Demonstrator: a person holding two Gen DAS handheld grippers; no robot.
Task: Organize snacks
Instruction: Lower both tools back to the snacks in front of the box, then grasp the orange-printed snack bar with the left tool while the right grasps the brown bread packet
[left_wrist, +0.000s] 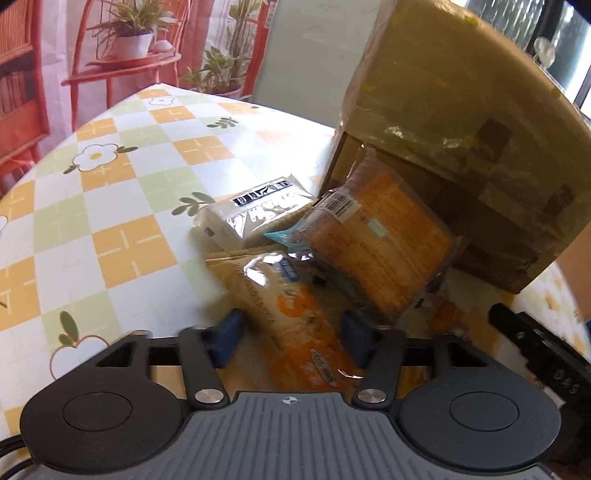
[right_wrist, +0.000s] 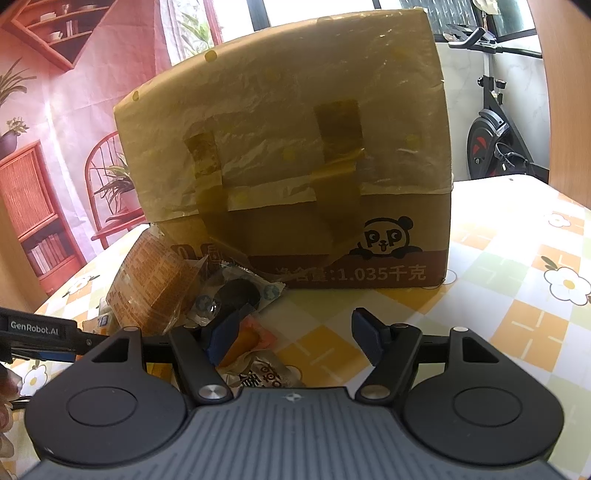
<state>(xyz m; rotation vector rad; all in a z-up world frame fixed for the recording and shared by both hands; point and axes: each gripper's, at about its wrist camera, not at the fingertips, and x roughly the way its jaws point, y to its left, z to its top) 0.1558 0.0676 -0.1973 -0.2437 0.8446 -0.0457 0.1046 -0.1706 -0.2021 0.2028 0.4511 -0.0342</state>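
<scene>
Left gripper (left_wrist: 291, 334) hangs with its blue fingers spread either side of a glossy cream-and-orange snack packet (left_wrist: 295, 325) on the checked tablecloth (left_wrist: 122, 206), not pinching it. Just beyond, an orange-printed cracker pack (left_wrist: 380, 236) leans against the taped cardboard box (left_wrist: 454, 122), with a white-and-silver packet (left_wrist: 255, 218) beside it. Right gripper (right_wrist: 295, 334) is spread wide too, holding nothing, near a clear wrapper with a dark round snack (right_wrist: 236, 291).

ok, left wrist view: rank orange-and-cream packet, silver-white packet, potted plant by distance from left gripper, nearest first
1. orange-and-cream packet, between the open fingers of the left gripper.
2. silver-white packet, ahead, slightly left, on the table.
3. potted plant, far left, beyond the table.
</scene>
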